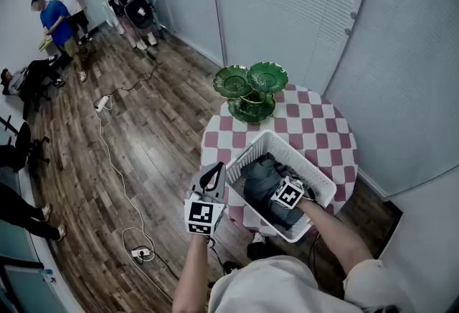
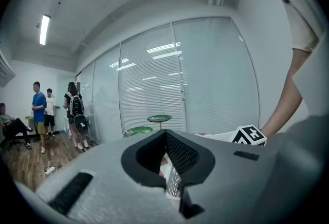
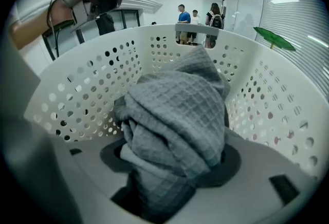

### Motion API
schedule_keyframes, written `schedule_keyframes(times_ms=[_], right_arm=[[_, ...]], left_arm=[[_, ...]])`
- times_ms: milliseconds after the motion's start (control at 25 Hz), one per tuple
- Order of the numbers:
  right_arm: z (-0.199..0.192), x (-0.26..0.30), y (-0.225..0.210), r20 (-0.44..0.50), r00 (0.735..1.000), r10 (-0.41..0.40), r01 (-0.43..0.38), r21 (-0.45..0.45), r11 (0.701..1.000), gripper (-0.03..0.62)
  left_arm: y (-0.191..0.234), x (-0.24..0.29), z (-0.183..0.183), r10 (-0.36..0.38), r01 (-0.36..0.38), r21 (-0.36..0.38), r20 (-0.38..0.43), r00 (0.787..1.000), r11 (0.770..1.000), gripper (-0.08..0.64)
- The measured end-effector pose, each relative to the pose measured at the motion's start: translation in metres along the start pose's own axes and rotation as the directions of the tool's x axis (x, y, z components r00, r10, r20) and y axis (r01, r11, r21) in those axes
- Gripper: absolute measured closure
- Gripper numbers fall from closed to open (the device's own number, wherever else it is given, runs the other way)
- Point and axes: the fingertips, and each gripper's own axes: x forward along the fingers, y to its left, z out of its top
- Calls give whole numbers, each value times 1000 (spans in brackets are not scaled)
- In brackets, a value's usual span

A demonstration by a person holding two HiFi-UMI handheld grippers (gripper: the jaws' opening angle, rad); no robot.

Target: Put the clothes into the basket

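Note:
A white perforated basket (image 1: 319,181) stands on the near edge of a round table. Dark grey clothes (image 1: 259,176) lie inside it. My right gripper (image 1: 274,188) reaches down into the basket. In the right gripper view a bunched grey waffle-weave cloth (image 3: 175,110) fills the space between the right gripper's (image 3: 172,164) jaws, with the basket wall (image 3: 92,79) all around. My left gripper (image 1: 215,174) is held outside the basket's left side, tips up and together, nothing in it. The left gripper view looks across its jaws (image 2: 169,166) at the basket rim (image 2: 218,136).
The table has a red-and-white checked cloth (image 1: 315,121) and a green tiered dish stand (image 1: 251,89) at its far side. Glass walls with blinds run behind. Cables and a power strip (image 1: 140,253) lie on the wooden floor. Several people (image 1: 57,17) stand far left.

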Motion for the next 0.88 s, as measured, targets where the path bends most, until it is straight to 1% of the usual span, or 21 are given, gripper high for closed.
schedule_keyframes(times_ms=[80, 120, 160, 200, 240, 280, 440, 600, 760, 880], right_arm=[[-3, 5, 0, -16, 1000, 5, -5, 1, 1000, 295], [-4, 6, -1, -30, 1000, 5, -5, 3, 1000, 275], [-7, 7, -2, -53, 999, 5, -5, 2, 1000, 230], [-10, 7, -2, -78, 997, 12, -12, 2, 1000, 161], [-13, 7, -2, -98, 995, 22, -22, 7, 1000, 123], [-15, 8, -2, -107, 994, 30, -28, 13, 1000, 105], [-11, 1, -1, -84, 996, 23, -22, 13, 1000, 101], [-8, -17, -2, -89, 996, 4, -3, 7, 1000, 101], [-5, -42, -8, -77, 996, -38, 38, -1, 999, 101], [3, -58, -15, -29, 997, -75, 75, 13, 997, 102]], left_arm=[[1, 1, 2, 2, -2, 4, 5, 1000, 1000, 546], [1, 2, 3, 3, -3, 5, 10, 1000, 1000, 546], [1, 2, 4, 3, -3, 4, 13, 1000, 1000, 546], [1, 2, 5, 2, -2, 3, 15, 1000, 1000, 546], [0, 3, 4, 1, -1, 3, 14, 1000, 1000, 546], [-1, 3, 3, 1, -1, 2, 12, 1000, 1000, 546], [-6, 5, 11, -10, 10, 13, 28, 1000, 1000, 546], [-9, 5, 10, -18, 18, 17, 22, 1000, 1000, 546], [-15, 5, 12, -37, 37, 25, 27, 999, 999, 546], [-21, 6, 11, -50, 49, 24, 27, 998, 999, 546]])
